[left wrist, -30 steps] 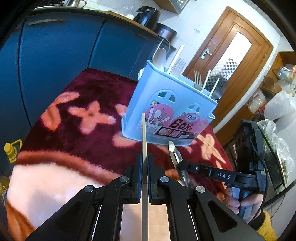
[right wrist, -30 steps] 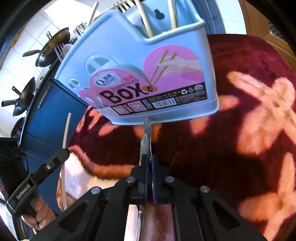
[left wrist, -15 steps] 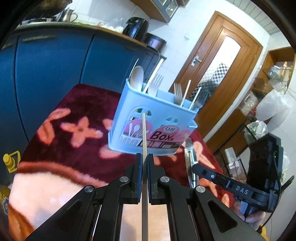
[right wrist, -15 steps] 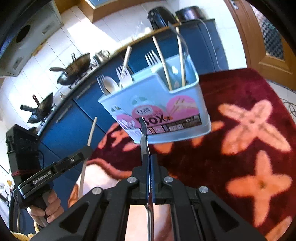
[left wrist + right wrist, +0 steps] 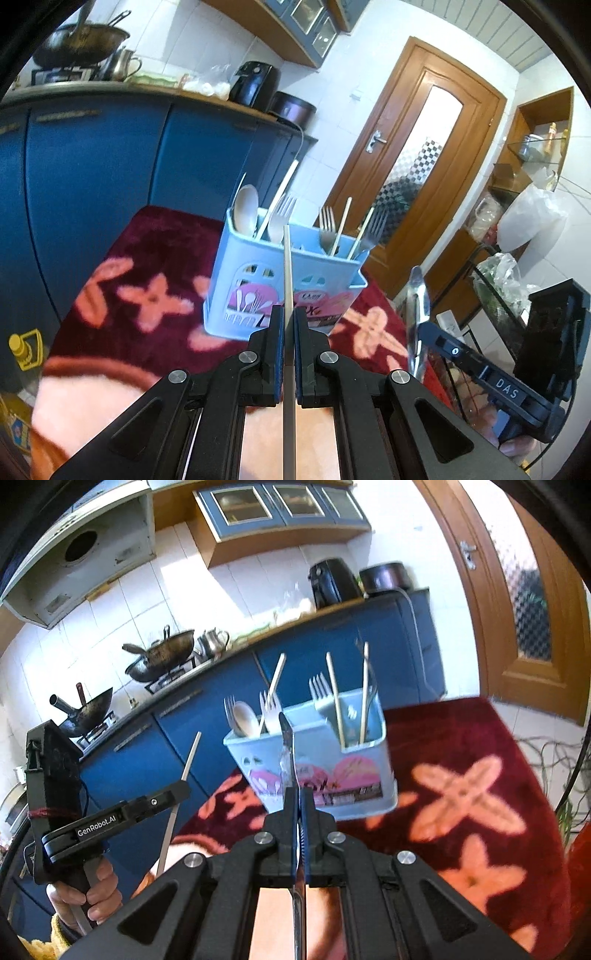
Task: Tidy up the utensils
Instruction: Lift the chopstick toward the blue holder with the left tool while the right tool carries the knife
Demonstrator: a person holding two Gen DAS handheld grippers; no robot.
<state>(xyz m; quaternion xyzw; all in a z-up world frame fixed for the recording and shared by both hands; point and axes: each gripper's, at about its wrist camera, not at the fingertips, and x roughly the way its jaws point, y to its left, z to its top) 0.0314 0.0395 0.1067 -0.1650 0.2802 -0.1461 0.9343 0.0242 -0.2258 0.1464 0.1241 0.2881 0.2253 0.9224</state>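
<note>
- Left gripper is clamped on a pale chopstick, thin, stiff, light, likely slippery; held near mid-length, tip toward the caddy.
- Right gripper pinches a shiny metal utensil, rigid, smooth; its type is unclear.
- Light blue plastic caddy stands upright just beyond both, holding forks, a spoon and chopsticks.
- Under the caddy, plush maroon floral cloth.

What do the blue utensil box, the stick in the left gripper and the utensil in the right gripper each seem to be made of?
Utensil box: likely moulded plastic, pale blue and smooth, with cut-out windows and a printed label.
Stick in the left gripper: pale, matte and slim, probably a wooden or bamboo chopstick.
Utensil in the right gripper: apparently polished metal, with mirror-like glints.
</note>
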